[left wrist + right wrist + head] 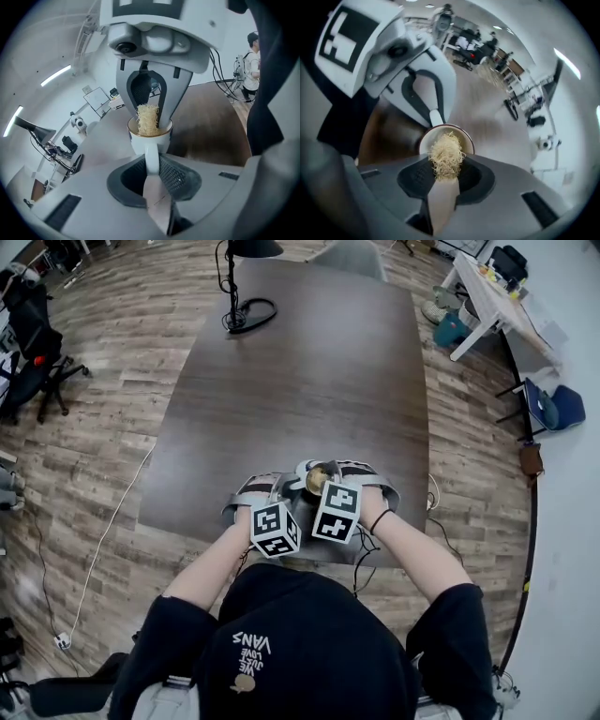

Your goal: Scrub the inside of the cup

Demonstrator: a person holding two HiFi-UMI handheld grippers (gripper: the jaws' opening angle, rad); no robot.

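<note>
Black-shirted person [300,643] fills the bottom of the head view, standing at the near edge of the dark brown wooden table [309,381]. Left gripper [151,169]: jaws clamped on the looped handle of the white ceramic cup [140,143]. Right gripper [446,177]: jaws pinched on a pale yellow fibrous scrubber [446,157], tuft pushed down into the cup's mouth. Cup held between both grippers over the table's near edge. Glossy white wall, thin dark line round the rim, cream interior. Cannot tell whether its base touches the table.
</note>
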